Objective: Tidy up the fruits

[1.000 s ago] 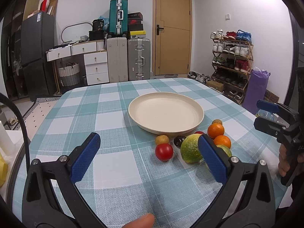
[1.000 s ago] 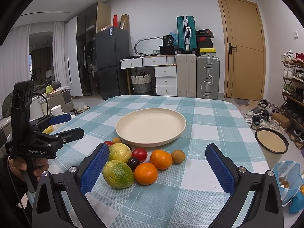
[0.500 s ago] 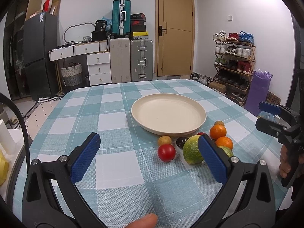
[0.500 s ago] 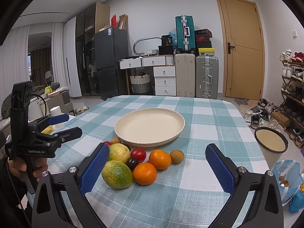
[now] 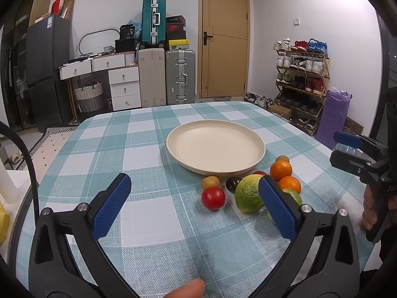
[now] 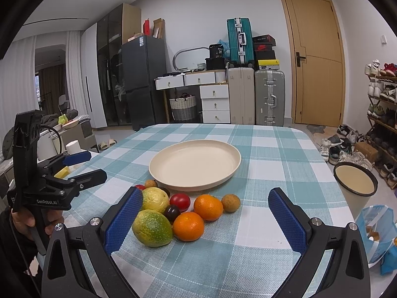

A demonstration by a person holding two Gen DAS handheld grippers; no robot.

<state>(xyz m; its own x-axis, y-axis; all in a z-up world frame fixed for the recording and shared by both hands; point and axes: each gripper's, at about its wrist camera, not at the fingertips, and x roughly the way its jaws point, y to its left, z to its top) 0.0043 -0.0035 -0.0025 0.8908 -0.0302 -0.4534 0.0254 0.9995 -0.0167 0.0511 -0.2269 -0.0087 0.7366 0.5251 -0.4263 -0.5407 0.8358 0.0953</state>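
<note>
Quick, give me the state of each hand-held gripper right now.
Left hand-held gripper: open, holding nothing, above the tablecloth short of the fruits.
Right hand-held gripper: open, holding nothing, the fruit pile lying between its fingers untouched.

The worktop [image 6: 273,154], under a teal-checked cloth, carries a cream plate [image 6: 158,171] and clustered fruit just beside it: oranges [image 6: 208,207], tomatoes [image 6: 180,200], green citrus [image 6: 151,228].
</note>
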